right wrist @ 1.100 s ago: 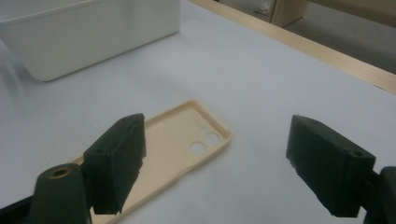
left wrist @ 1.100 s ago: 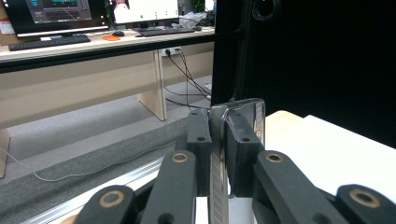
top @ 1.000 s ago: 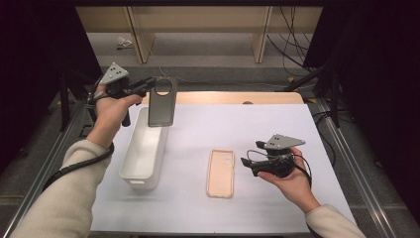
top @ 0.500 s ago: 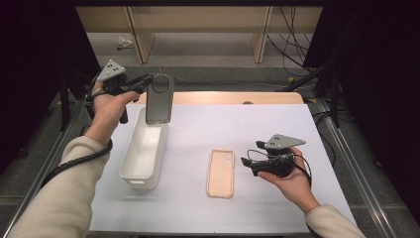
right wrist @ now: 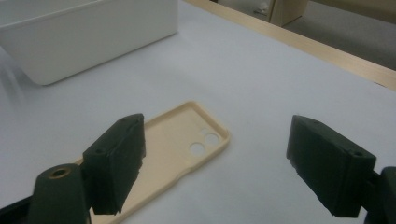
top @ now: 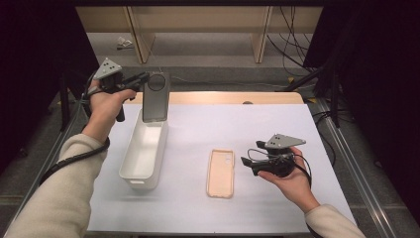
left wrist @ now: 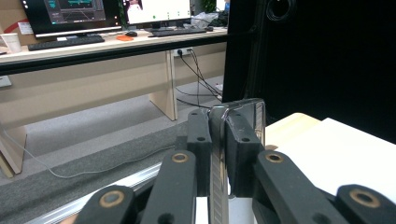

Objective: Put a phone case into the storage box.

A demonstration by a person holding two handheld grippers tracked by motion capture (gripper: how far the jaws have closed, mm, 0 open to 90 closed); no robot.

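The white-covered counter [top: 297,129] has bare room across its far right half, with a wood strip along the far edge. A white bin [top: 144,151] lies lengthwise at the left; a beige phone case [top: 221,172] lies flat, inside up, between the bin and the right hand-held gripper [top: 246,163]. That one, jaws spread wide, hovers just right of the beige case, holding nothing. The left hand-held gripper [top: 143,78] is clamped on a dark translucent phone case [top: 155,97], which hangs upright above the bin's far end.
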